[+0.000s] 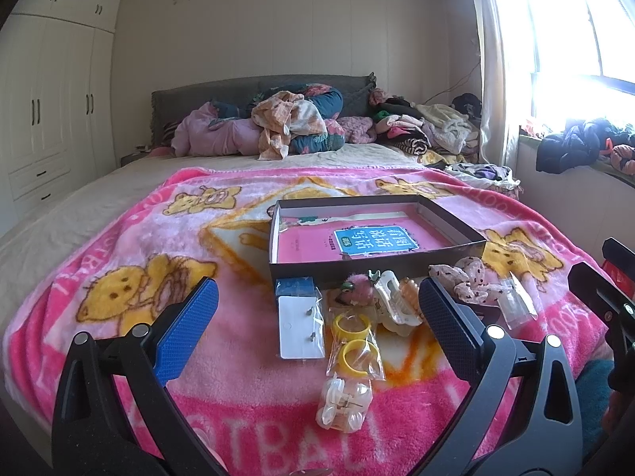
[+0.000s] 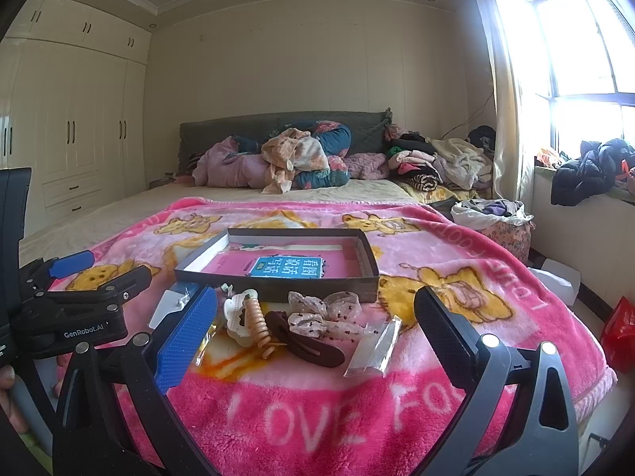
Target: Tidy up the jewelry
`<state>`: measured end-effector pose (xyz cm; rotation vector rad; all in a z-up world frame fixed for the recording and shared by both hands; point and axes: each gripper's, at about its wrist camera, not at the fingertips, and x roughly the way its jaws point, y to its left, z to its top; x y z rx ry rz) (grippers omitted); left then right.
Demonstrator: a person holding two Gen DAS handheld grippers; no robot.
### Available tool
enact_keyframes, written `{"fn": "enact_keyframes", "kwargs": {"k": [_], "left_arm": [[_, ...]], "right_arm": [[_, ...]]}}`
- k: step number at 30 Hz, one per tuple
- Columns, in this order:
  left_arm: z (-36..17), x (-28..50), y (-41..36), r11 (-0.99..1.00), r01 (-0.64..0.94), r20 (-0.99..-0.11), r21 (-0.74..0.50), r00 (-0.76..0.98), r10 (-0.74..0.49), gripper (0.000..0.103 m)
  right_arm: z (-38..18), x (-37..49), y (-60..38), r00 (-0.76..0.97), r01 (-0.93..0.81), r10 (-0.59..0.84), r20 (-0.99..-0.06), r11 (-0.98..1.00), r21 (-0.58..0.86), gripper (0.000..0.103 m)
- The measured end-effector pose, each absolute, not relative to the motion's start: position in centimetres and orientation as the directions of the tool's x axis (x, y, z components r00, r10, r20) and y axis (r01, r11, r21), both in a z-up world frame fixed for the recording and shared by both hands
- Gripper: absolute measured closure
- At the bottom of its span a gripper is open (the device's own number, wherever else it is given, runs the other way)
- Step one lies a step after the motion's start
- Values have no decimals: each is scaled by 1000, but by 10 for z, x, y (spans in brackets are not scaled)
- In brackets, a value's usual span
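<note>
Both grippers share one build: the left gripper (image 1: 317, 325) and the right gripper (image 2: 315, 331) have black angular arms with round silver screws, one finger faced with a textured blue pad (image 2: 186, 341). White "GenRobot.AI" lettering (image 2: 83, 334) marks the black body.

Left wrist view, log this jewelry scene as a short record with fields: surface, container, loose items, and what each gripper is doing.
surface: pink blanket on a bed
container: open shallow box, pink book with a blue label inside
loose items: bagged yellow rings, white earring card, clear hair clip, white claw clip, dotted bow, all in front of the box
left gripper: open, empty
right gripper: open, empty
</note>
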<state>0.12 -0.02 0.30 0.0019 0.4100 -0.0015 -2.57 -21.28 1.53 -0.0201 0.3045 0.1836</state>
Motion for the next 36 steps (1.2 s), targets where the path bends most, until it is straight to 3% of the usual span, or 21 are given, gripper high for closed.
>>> {"fn": "enact_keyframes", "kwargs": {"k": [21,36], "left_arm": [[6,1,0,1000,2,-410,4,912,-1,11],[-11,32,28,999,-46,-494,-19,869,31,11]], "right_arm": [[12,-24,-208,926,-196,188,-326,981,9,6],[3,-1,-194,887,-246,227,-402,969,3,6]]}}
